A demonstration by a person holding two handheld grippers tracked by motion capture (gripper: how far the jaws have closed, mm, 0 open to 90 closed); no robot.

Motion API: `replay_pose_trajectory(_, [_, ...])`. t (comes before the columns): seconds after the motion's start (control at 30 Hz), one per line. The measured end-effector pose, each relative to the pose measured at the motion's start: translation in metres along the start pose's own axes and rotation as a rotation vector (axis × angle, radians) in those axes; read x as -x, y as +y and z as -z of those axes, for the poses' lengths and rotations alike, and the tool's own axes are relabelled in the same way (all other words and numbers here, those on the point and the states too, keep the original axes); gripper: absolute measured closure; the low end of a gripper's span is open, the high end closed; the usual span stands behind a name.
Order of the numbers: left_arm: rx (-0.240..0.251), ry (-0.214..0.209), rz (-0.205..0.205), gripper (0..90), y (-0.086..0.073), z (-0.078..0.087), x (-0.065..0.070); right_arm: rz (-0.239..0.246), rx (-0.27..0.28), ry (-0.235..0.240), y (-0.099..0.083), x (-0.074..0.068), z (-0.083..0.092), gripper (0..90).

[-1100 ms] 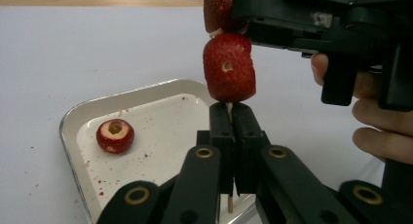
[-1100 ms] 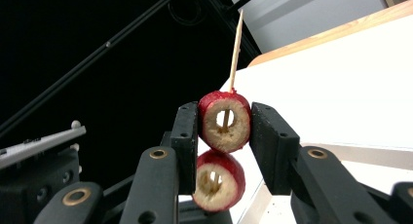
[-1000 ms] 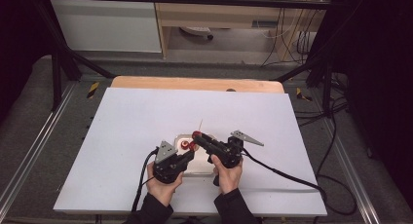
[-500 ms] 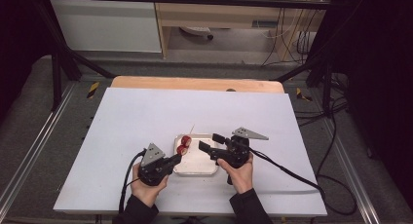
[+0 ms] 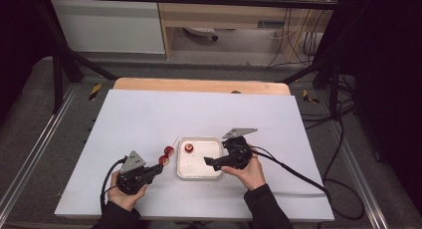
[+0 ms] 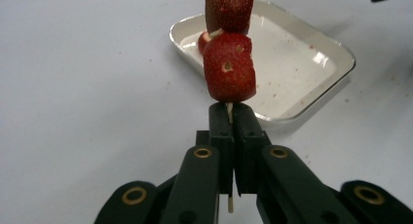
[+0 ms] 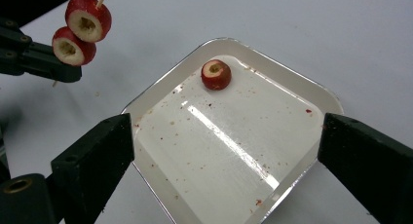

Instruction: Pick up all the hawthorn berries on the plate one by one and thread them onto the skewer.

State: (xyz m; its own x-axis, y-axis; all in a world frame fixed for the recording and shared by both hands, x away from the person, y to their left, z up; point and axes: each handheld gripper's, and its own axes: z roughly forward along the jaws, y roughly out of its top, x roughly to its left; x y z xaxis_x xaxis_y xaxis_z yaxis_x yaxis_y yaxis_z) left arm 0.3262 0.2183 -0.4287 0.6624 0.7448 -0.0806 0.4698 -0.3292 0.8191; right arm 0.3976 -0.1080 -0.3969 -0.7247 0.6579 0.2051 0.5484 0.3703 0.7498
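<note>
**Two pieces skewered, one left in the tray**

White sheeting covers the table [image 5: 149, 119], with a wooden edge at its far side and dark framing and cables around it. Near the front sits a shallow white tray [image 5: 215, 170], speckled with red juice.

Left of the tray, the left gripper [image 5: 158, 167] is clenched on the lower end of a thin wooden skewer [image 6: 229, 109]; in its own view the jaws stand pressed together with the stick between them and its butt poking out below. Two red fruit pieces [image 6: 229, 68] are threaded on the skewer, one above the other, cored through the middle. The skewer tilts up and away from the jaws, clear of the table, just beside the tray's left rim.

The right gripper [image 5: 209, 162] hovers over the tray with its jaws spread wide; they have just been opening, and nothing is between them. One more cored piece [image 7: 216, 74] lies alone in the tray's far corner, near the skewer's side.

By my reading, the work is between pieces: two are on, the third waits. Next, the right gripper needs to reach to that far corner, close on the piece by its sides so the cored hole stays free, then line the hole up with the skewer tip while the left holds steady.
</note>
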Motion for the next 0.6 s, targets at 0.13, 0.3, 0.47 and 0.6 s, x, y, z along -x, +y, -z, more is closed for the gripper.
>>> replay_pose_trajectory(0.13, [-0.027,-0.012,0.001,87.7,-0.008,0.002,-0.007,0.027,-0.065,-0.004,0.01,-0.003,-0.009,7.6])
replay_pose_trajectory(0.3, [-0.047,-0.012,-0.008,87.7,-0.014,0.002,-0.013,0.06,-0.123,-0.008,0.023,-0.005,-0.02,10.4])
replay_pose_trajectory(0.47, [-0.053,-0.001,0.007,87.7,-0.019,0.007,-0.02,0.121,-0.222,-0.028,0.037,-0.007,-0.034,13.6])
replay_pose_trajectory(0.6, [-0.051,-0.002,0.005,87.6,-0.02,0.009,-0.023,0.149,-0.281,-0.034,0.048,-0.008,-0.047,15.7])
